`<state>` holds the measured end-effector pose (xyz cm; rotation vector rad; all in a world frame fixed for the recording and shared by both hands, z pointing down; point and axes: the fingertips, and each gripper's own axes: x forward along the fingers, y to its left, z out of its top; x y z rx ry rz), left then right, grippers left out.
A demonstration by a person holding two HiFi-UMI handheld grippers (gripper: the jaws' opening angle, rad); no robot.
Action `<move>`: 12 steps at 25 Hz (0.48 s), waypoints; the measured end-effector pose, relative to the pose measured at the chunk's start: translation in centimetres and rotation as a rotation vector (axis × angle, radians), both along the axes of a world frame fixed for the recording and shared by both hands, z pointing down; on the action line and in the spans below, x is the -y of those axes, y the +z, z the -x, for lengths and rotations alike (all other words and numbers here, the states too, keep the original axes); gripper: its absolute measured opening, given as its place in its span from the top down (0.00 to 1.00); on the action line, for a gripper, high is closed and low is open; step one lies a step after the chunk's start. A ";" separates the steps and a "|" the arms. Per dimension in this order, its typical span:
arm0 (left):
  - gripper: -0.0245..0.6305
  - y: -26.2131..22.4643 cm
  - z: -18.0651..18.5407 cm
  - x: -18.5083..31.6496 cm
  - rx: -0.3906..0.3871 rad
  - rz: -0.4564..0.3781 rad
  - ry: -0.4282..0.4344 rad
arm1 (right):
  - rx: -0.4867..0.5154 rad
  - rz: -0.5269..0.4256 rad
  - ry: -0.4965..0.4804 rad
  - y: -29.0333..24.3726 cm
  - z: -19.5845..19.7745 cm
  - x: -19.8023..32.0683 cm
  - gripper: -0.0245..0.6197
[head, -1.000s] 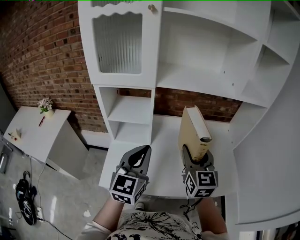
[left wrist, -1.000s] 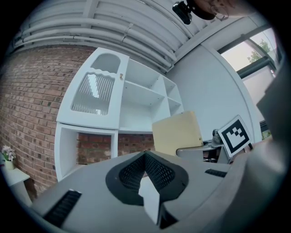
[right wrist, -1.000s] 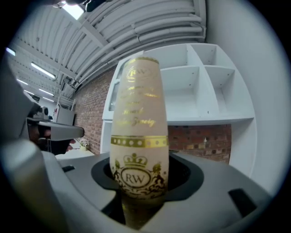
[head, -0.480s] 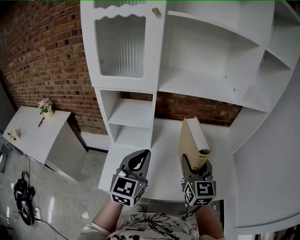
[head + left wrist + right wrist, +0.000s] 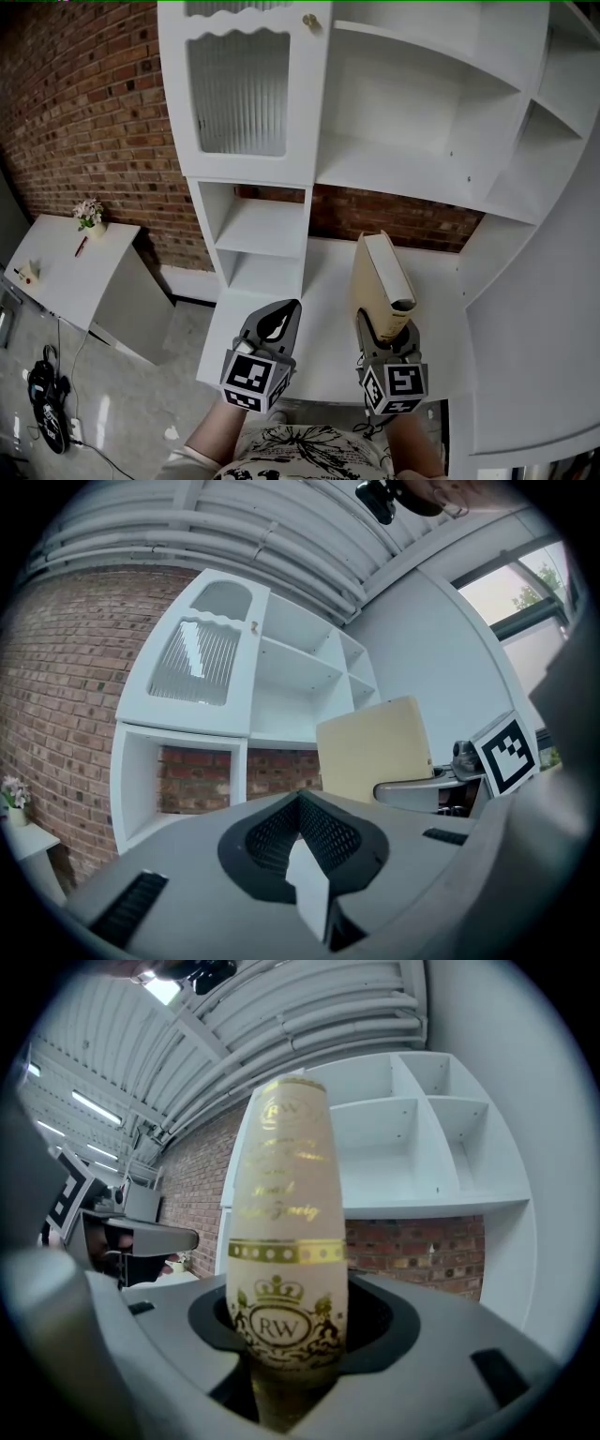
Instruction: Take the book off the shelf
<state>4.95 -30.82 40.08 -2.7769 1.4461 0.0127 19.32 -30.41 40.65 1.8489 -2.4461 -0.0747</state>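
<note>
A cream book [image 5: 379, 285] with gold print on its spine [image 5: 284, 1241] stands upright in my right gripper [image 5: 385, 330], whose jaws are shut on its lower end. It is held over the white desk surface [image 5: 323, 309], clear of the white shelf unit [image 5: 412, 122]. In the left gripper view the same book [image 5: 375, 747] shows off to the right. My left gripper [image 5: 274, 322] hangs beside it to the left, jaws shut together with nothing between them [image 5: 305, 841].
The shelf unit has open compartments and a ribbed glass door [image 5: 238, 89] at upper left. A brick wall [image 5: 84, 112] runs behind. A low white table [image 5: 66, 258] with a small flower pot [image 5: 91, 214] stands at far left. Cables lie on the floor [image 5: 47, 389].
The right gripper and the book have shifted slightly left and down toward me. The left gripper has barely moved.
</note>
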 end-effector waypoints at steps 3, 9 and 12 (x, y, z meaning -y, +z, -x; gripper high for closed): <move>0.94 0.1 0.2 0.1 0.001 0.002 -0.003 | 0.017 0.005 0.004 0.0 0.1 0.1 0.61; 0.94 0.6 -0.1 0.1 0.008 0.020 0.004 | 0.022 0.009 0.009 0.0 0.2 0.1 0.61; 0.94 0.6 -0.2 0.1 0.004 0.017 0.011 | 0.027 0.012 0.020 0.2 0.1 0.1 0.61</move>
